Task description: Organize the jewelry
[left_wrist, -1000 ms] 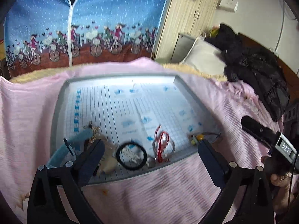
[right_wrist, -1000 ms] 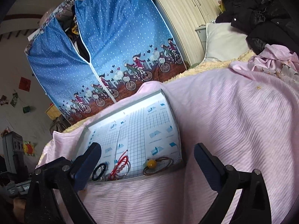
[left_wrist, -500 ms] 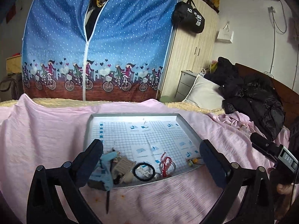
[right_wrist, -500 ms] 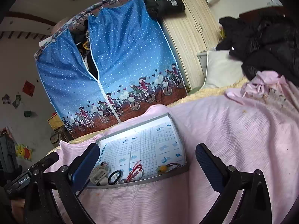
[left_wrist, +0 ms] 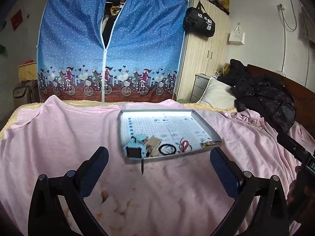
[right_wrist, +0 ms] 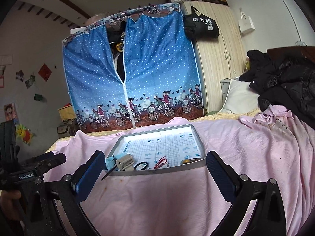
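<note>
A grey tray with a grid-printed liner lies on the pink bedspread. Along its near edge sit a light-blue clip, a beige clip, a black hair ring, a red bead bracelet and a brown cord with a yellow bead. My left gripper is open, well short of the tray. My right gripper is open too, just before the tray's near rim. Neither holds anything.
The pink bedspread covers the bed. A black jacket and a white pillow lie at the right. Behind stand a blue fabric wardrobe and a wooden cupboard. The other gripper's handle shows at left.
Both grippers have pulled back and up from the tray, so it looks smaller and farther. The jewelry has stayed in place and both grippers remain open.
</note>
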Demonstrator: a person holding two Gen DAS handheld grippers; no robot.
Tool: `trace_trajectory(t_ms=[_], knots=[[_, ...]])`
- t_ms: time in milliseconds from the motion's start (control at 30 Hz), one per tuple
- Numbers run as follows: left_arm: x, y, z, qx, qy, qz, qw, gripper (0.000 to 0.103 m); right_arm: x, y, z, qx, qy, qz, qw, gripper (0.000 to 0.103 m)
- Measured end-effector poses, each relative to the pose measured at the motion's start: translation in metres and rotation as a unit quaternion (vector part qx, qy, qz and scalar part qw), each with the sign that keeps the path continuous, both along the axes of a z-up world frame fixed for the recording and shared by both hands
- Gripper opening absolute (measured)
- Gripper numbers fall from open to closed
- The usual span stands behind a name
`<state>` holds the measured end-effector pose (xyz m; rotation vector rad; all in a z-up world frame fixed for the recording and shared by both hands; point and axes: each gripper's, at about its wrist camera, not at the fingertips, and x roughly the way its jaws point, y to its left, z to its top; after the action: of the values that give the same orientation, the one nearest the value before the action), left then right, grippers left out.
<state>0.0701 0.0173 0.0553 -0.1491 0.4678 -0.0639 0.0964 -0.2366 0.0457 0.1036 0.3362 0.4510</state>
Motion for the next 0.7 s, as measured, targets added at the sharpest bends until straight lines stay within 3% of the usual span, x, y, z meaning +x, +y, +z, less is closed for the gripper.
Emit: trace_trajectory(t_ms=[233,467,700], knots=[[-0.048,0.001,-0.006,0.027,-0.005,0.027,0.9992,0.101,-0.039,0.016,-0.006,-0.022,-0.014,-0.007,1.0,0.103],[-0.073,-0.002,-0.018,0.018,-0.007,0.032,0.9993,0.101,-0.063,0.028,-0.017,-0.053,-0.034,-0.019,0.998,0.103],[-0.08,-0.003,-0.028,0.022,-0.015,0.017,0.9995,0.101,-0.059,0.031,-0.036,-0.063,0.003,-0.023,0.998,0.103]])
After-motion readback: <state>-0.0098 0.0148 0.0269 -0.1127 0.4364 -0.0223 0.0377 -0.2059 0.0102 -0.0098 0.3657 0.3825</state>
